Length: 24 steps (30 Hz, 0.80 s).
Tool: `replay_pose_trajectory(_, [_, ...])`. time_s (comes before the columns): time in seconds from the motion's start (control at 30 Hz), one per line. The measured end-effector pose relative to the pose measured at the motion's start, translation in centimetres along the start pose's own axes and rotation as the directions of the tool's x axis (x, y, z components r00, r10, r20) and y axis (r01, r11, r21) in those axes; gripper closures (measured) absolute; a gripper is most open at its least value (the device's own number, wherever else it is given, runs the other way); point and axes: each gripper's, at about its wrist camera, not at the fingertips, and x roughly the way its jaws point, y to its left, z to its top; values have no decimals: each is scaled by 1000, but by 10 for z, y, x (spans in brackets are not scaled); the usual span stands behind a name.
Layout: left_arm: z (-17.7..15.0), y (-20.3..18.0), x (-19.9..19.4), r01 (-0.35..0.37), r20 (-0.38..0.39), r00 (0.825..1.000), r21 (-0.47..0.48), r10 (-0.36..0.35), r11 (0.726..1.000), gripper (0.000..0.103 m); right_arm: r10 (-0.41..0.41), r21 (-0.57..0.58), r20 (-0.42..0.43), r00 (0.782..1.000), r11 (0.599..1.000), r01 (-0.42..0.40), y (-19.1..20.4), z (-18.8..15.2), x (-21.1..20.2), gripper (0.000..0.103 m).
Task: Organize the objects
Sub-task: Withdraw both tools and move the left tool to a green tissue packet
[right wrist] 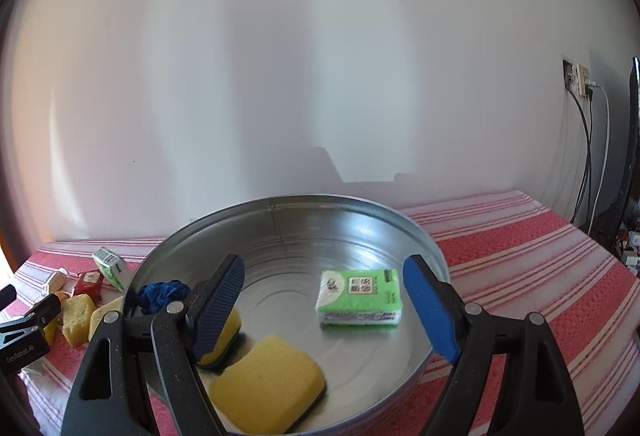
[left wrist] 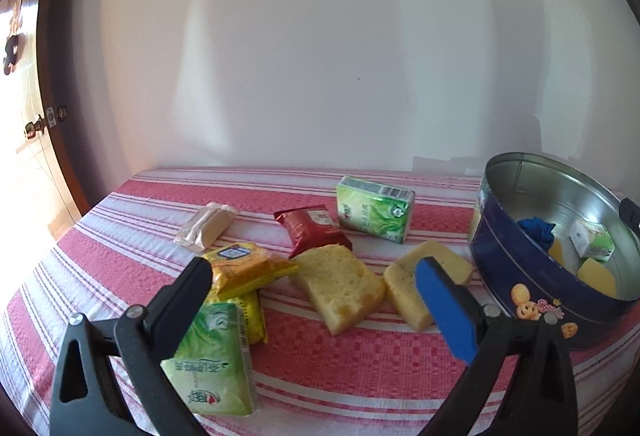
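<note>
A round blue cookie tin point(left wrist: 516, 264) stands at the right of a red-striped table. In the right wrist view its metal inside point(right wrist: 304, 236) holds a green tissue pack point(right wrist: 360, 296), two yellow sponges point(right wrist: 268, 384) and a blue cloth point(right wrist: 164, 294). My right gripper point(right wrist: 324, 304) hangs open over the tin, empty. My left gripper point(left wrist: 316, 288) is open above the loose items: two cake slices point(left wrist: 340, 284) point(left wrist: 424, 276), a yellow snack pack point(left wrist: 248, 268), a red snack pack point(left wrist: 312, 228), two green tissue packs point(left wrist: 374, 208) point(left wrist: 212, 360) and a beige wrapped bar point(left wrist: 208, 226).
A white wall point(left wrist: 320, 56) rises right behind the table's far edge. A wooden door with a knob point(left wrist: 36, 130) is at the left. A wall socket with hanging cables point(right wrist: 584, 124) is at the far right. Bare tablecloth point(right wrist: 540, 256) lies right of the tin.
</note>
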Motion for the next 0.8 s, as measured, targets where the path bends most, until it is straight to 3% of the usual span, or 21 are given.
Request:
replay_pose_trajectory(0.33, [-8,48,12,-60,-116,992,-78,51,995,0,62,-42,-27,998,997,-63,34,-12,-15,20])
replay_pose_trajectory(0.57, [-19,70,28,-45,-239,971,-157,6,987,1,131,-69,-51,990,989,-134,66,-23,-24,20])
replay_pose_trajectory(0.73, [-30,77,47,-6,-338,939,-208,-66,978,12,184,-118,-77,980,974,-192,97,-29,-31,20])
replay_pose_trajectory(0.8, [-31,77,47,-2,-337,939,-212,-71,977,17,209,-126,-103,972,967,-221,107,-32,-30,20])
